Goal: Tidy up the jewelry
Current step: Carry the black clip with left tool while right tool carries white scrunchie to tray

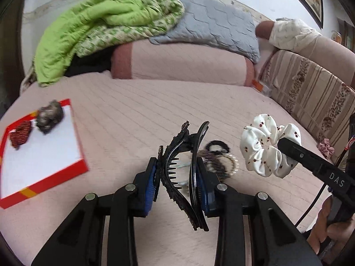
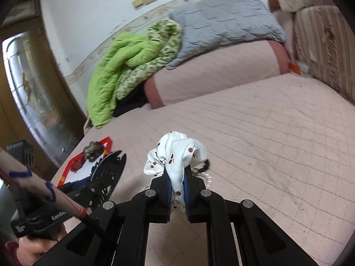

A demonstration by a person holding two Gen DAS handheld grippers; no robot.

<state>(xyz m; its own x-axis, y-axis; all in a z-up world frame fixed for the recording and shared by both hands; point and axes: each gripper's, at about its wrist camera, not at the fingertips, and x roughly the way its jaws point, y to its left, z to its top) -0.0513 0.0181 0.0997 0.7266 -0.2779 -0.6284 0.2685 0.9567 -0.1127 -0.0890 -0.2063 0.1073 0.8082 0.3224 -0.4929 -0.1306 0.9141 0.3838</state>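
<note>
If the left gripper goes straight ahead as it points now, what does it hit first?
Probably the small pile of hair ties on the bed, just past the claw clip held in the left gripper. Depth is unclear; it might pass above them.

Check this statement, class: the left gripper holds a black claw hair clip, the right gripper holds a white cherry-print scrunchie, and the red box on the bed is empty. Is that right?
Not quite. The red box is not empty: the left wrist view shows a red scrunchie and a grey-brown one in it. The left gripper does hold the black claw clip, and the right gripper the white cherry-print scrunchie.
</note>
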